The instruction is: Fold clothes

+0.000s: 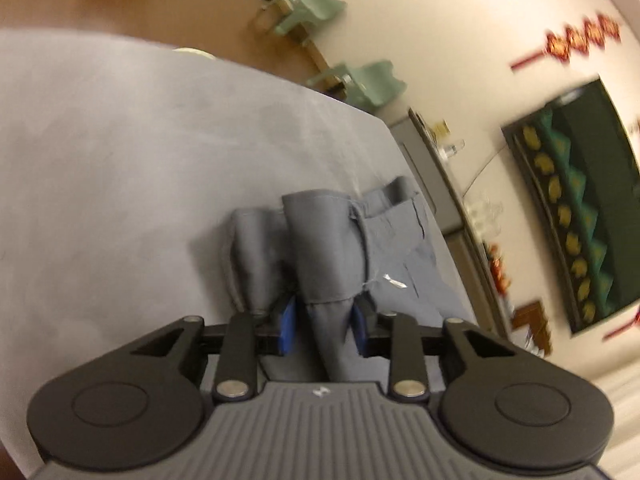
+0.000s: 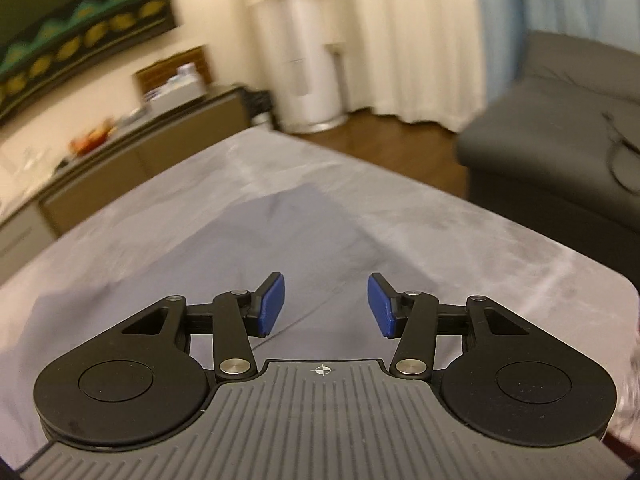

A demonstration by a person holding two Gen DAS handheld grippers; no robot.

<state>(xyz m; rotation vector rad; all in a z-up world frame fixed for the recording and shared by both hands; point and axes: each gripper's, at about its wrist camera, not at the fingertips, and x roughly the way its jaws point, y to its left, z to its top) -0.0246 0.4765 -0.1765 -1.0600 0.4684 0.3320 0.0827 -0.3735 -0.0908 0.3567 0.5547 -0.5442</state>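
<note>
The left gripper [image 1: 325, 326], black with blue pads, has its fingers closed onto a bunched fold of the grey woven fabric garment [image 1: 340, 256], which lies crumpled near the far edge of the pale grey cloth-covered table [image 1: 120, 152]. The right gripper [image 2: 326, 306] hovers over a flat spread of the same grey cloth [image 2: 256, 248], fingers wide apart and holding nothing.

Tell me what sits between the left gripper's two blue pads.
In the left wrist view, a bunched fold of the grey garment runs between the left gripper pads, which close on it.
</note>
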